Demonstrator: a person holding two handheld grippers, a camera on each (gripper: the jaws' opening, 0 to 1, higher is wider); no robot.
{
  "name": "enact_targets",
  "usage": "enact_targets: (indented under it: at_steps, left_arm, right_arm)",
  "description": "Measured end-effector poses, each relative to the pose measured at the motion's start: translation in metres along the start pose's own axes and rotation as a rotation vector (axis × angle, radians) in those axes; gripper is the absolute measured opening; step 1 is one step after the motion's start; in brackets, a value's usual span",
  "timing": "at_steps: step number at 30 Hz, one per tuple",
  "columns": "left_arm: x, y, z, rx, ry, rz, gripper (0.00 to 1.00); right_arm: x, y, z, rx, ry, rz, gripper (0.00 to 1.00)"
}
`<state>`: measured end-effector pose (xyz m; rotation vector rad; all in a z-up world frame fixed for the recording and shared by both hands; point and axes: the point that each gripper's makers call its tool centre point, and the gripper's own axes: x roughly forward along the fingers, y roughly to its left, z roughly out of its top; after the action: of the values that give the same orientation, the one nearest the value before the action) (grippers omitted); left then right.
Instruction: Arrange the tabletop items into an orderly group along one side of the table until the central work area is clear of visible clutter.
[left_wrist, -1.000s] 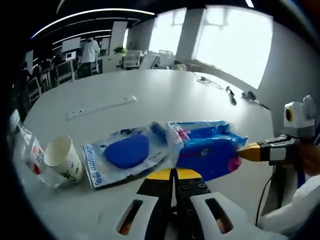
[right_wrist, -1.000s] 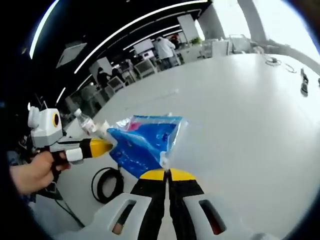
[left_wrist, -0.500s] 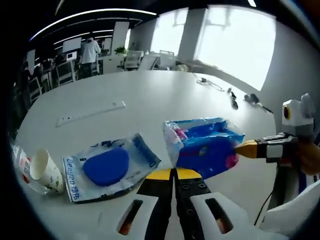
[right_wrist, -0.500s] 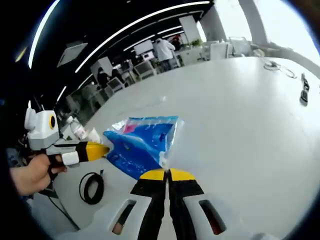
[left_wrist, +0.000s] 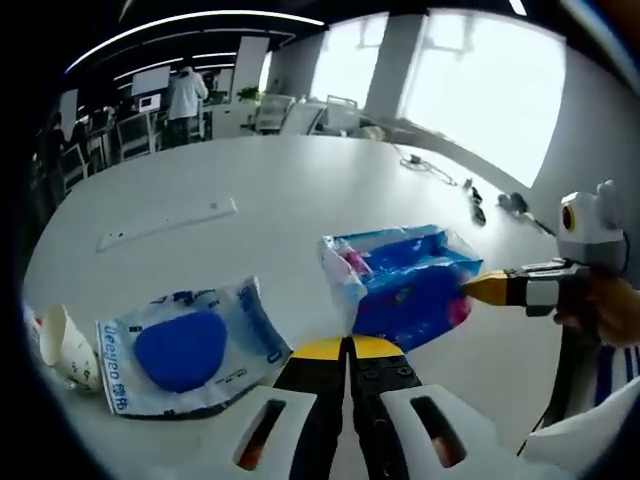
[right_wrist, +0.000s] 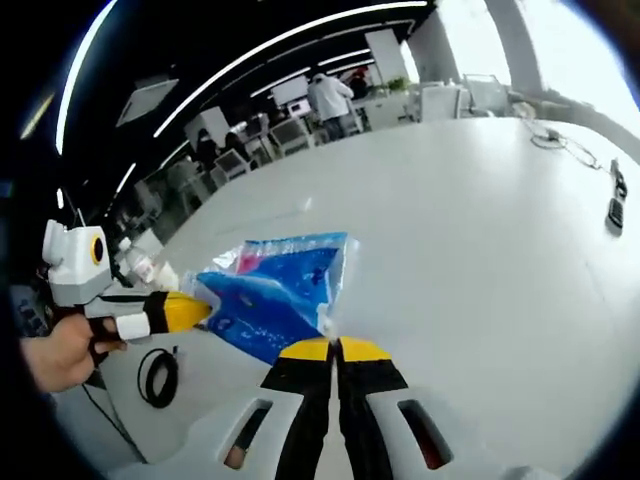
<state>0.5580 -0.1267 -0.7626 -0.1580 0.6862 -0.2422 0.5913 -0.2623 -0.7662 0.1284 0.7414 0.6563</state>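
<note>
Claws on both sides grip one blue plastic packet (left_wrist: 405, 285) and hold it off the white bench (left_wrist: 290, 190). In the left gripper view, the left claw (left_wrist: 348, 345) has its yellow-tipped jaws pressed together on the packet's clear edge, while the right claw (left_wrist: 470, 288) pinches the opposite end. In the right gripper view, the right claw (right_wrist: 334, 347) is likewise closed on the packet (right_wrist: 275, 295), with the left claw (right_wrist: 200, 310) clamped at its far end. A flat bag with a blue oval (left_wrist: 185, 345) lies on the bench just left of the left claw, a tipped paper cup (left_wrist: 65, 345) beside it. Farther off rests a white ruler (left_wrist: 165, 222).
</note>
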Motion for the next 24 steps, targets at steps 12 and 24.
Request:
enact_targets:
  at_steps: [12, 24]
  left_arm:
    - [0.023, 0.014, 0.005, -0.067, 0.028, 0.065, 0.0]
    - [0.039, 0.023, -0.003, -0.111, 0.067, 0.107, 0.0]
  right_arm:
    - [0.037, -0.014, 0.014, -0.044, 0.049, 0.022, 0.0]
    - [0.061, -0.023, 0.013, -0.052, 0.098, 0.033, 0.0]
